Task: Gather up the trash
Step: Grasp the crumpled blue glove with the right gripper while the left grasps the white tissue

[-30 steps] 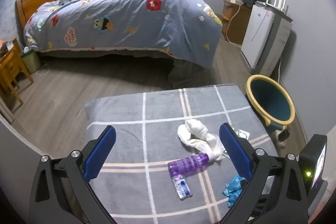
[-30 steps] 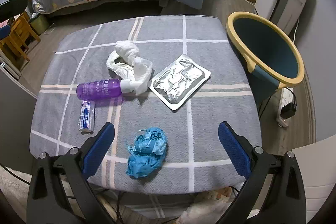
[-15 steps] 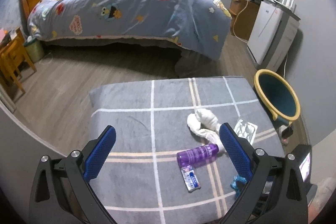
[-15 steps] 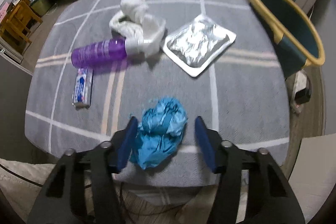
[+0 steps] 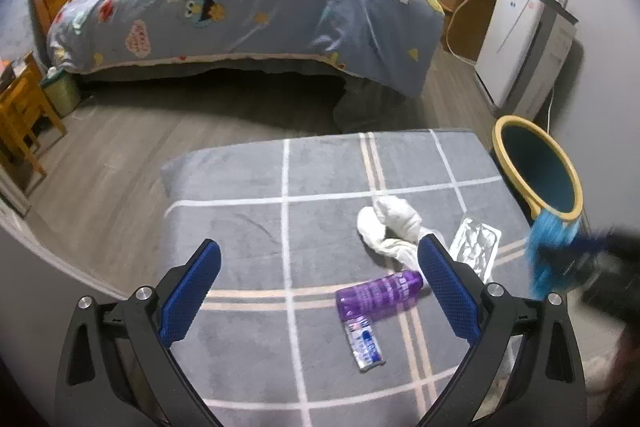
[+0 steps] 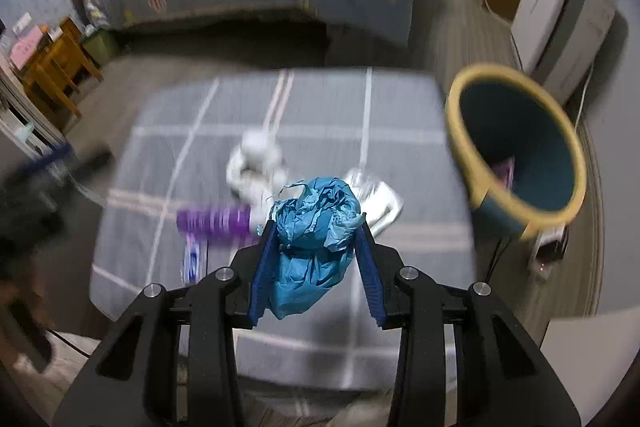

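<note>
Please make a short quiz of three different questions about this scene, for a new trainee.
1. True or false: the right tool grips the crumpled blue plastic wad.
2. Multiple choice: where does the round teal bin with a yellow rim stand? A) on the bed B) on the floor beside the grey checked table C) on the table
3. Fill in: the left tool is ____.

Key: 1 true. 2 B. 3 open; it holds nothing, while the purple plastic bottle and white crumpled cloth lie on the table.
</note>
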The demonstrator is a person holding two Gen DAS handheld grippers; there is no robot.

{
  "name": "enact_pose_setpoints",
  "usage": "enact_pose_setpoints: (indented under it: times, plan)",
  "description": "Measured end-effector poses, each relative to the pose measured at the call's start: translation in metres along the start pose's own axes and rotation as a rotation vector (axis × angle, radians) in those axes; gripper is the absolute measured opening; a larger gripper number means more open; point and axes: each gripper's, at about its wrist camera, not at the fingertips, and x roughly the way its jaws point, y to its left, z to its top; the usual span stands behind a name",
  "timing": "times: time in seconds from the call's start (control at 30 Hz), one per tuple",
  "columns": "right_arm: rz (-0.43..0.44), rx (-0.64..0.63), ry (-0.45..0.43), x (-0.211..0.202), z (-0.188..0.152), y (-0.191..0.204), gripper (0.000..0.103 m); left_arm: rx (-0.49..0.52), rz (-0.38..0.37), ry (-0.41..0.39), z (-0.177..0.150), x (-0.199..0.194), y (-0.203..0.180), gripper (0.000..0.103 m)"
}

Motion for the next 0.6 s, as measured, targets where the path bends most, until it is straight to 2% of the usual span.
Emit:
enact_pose_setpoints:
  times: [0.07, 0.2, 0.33, 0.47, 0.57, 0.6]
  plan:
    - [-0.007, -0.019, -0.045, -0.009, 0.021, -0.013, 0.039, 0.022, 0.004, 0.006, 0.001, 0.009, -0.006, 0.098]
    - [-0.031, -0.022, -0.110, -0.012, 0.040, -0.036, 0.039, 0.107, 0.009, 0.034, 0.001, 0.034, -0.028, 0.098]
    - [-0.010, 0.009, -0.114, 0.001, 0.047, -0.056, 0.039, 0.167, -0.025, 0.077, 0.002, 0.065, -0.046, 0.098]
    - [-0.011, 0.041, -0.089, 0.011, 0.050, -0.081, 0.039, 0.150, -0.013, 0.145, -0.001, 0.102, -0.050, 0.096]
    - [-0.030, 0.035, -0.094, 0.010, 0.052, -0.092, 0.039, 0.100, -0.012, 0.188, -0.004, 0.126, -0.047, 0.093]
    - [-0.034, 0.033, -0.096, 0.010, 0.052, -0.095, 0.039, 0.086, -0.019, 0.196, -0.005, 0.131, -0.046, 0.086]
